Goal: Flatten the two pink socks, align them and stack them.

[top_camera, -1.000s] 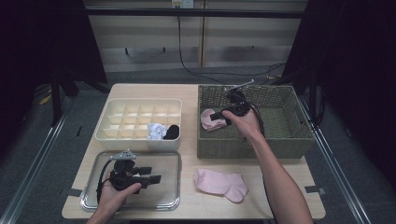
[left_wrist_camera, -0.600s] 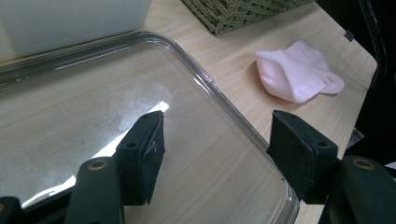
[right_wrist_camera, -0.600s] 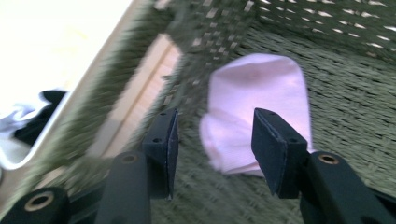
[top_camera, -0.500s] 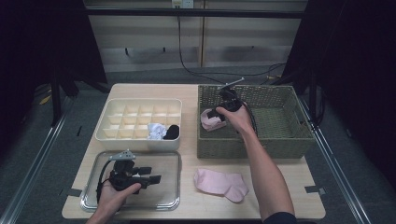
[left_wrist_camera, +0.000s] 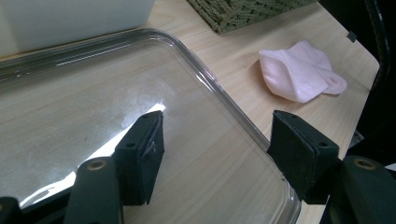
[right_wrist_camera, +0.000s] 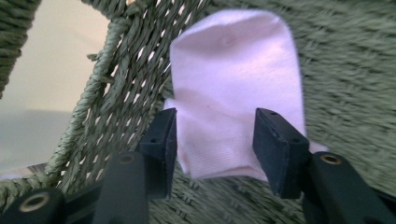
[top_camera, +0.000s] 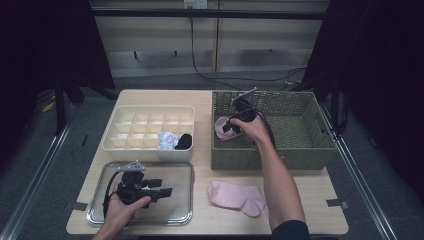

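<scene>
A pink sock [top_camera: 220, 131] [right_wrist_camera: 233, 70] lies flat at the left end of the woven green basket [top_camera: 300, 150] [right_wrist_camera: 121, 70], against its wall. My right gripper [top_camera: 232, 125] [right_wrist_camera: 212, 140] hangs just over the sock's cuff end. Its jaws have just been opening and now straddle the cuff, with the fabric between the pads and not squeezed. A second pink sock [top_camera: 235, 196] [left_wrist_camera: 299, 70] rests on the table in front of the basket. My left gripper [top_camera: 162, 186] [left_wrist_camera: 219, 149] stays low over the clear plastic tray [top_camera: 175, 206] [left_wrist_camera: 70, 93], open, with nothing between its jaws.
A cream divided organizer [top_camera: 130, 132] stands behind the tray, with a white sock [top_camera: 167, 140] and a black sock [top_camera: 184, 141] in its front right cells. The basket's right half is bare. The table's front edge runs close below the tray.
My right gripper has moved left and down inside the basket, onto the pink sock. The left gripper has not moved.
</scene>
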Demonstrator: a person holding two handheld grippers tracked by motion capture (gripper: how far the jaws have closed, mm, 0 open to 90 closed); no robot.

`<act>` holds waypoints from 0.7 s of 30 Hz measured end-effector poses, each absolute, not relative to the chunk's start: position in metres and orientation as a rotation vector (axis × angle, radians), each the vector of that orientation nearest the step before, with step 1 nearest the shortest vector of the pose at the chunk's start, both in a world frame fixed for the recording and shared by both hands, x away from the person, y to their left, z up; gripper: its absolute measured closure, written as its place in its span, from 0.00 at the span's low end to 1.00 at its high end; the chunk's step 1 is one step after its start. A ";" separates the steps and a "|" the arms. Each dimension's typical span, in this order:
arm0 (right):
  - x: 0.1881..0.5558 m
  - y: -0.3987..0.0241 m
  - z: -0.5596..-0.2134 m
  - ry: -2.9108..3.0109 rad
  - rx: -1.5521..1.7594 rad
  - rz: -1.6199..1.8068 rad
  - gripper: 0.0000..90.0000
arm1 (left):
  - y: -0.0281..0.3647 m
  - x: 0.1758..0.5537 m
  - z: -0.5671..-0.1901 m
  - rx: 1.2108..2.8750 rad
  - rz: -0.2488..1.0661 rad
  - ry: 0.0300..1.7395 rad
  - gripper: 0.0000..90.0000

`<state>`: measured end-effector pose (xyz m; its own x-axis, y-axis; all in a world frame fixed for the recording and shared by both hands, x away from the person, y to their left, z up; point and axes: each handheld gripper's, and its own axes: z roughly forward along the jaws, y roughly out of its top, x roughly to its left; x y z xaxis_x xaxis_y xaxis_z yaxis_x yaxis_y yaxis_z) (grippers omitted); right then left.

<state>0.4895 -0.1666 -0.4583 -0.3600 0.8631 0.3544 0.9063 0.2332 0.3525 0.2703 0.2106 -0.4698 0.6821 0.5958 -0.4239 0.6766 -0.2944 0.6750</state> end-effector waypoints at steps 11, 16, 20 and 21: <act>0.491 -0.160 -0.468 -2.447 -1.714 -0.635 0.72 | 0.211 0.271 -0.471 1.990 -0.113 0.994 0.39; 0.491 -0.162 -0.464 -2.482 -1.740 -0.636 0.92 | 0.211 0.271 -0.471 1.994 -0.118 0.992 0.39; 0.490 -0.168 -0.456 -2.438 -1.762 -0.763 0.93 | 0.210 0.270 -0.471 1.998 -0.116 0.986 0.39; 0.489 -0.170 -0.454 -2.417 -1.770 -0.796 0.93 | 0.210 0.270 -0.471 1.999 -0.114 0.985 0.39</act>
<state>0.4893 -0.1704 -0.4537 -0.3472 0.8795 0.3255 0.9008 0.2162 0.3766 0.2702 0.2102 -0.4709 0.6814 0.5975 -0.4227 0.6785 -0.2991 0.6709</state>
